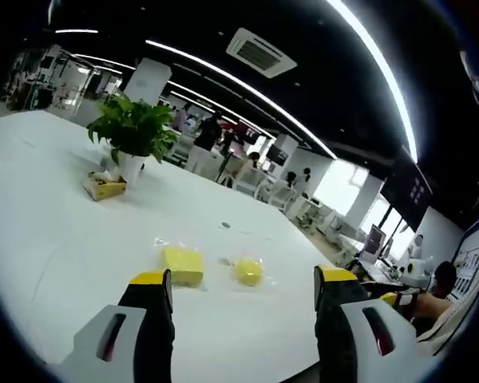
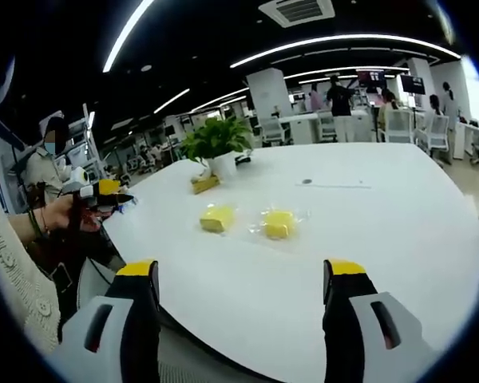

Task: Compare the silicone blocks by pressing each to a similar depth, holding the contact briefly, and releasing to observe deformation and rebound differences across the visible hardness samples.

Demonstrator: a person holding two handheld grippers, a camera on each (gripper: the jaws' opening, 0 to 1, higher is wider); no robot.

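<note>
Blocks of yellow silicone, a squarish one and a rounder one, lie apart on the white bench just ahead of the left gripper and further ahead of the right gripper, both wide open and empty, seemingly poised for a first press.
</note>
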